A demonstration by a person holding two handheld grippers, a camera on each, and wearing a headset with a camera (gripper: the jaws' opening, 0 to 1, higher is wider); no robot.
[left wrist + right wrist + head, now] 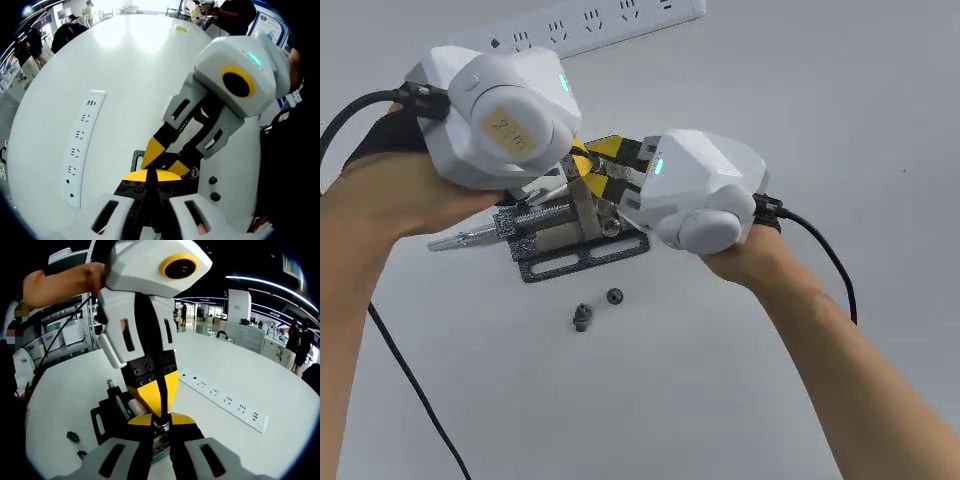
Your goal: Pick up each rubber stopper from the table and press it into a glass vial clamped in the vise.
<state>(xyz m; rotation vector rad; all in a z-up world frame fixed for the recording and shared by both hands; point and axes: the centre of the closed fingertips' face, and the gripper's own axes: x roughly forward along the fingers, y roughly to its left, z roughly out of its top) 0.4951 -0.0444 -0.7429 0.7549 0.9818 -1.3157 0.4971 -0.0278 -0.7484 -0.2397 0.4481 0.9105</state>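
Observation:
A small metal vise [560, 225] stands on its black base plate [582, 258] at the table's middle. Both yellow-tipped grippers meet above it. My left gripper [582, 160] comes down from the upper left, jaws shut, and its tip [159, 410] rests on the top of a small glass vial [161, 426]. My right gripper [161, 422] is shut around that vial top from the other side. Whether a stopper sits under the left tip is hidden. Two dark rubber stoppers [582, 318] [614, 296] lie loose on the table in front of the vise.
A white power strip [585, 25] lies along the far side of the table, beyond the vise. The vise's screw handle [460, 238] sticks out to the left. Black cables trail from both grippers. People and desks stand far in the background.

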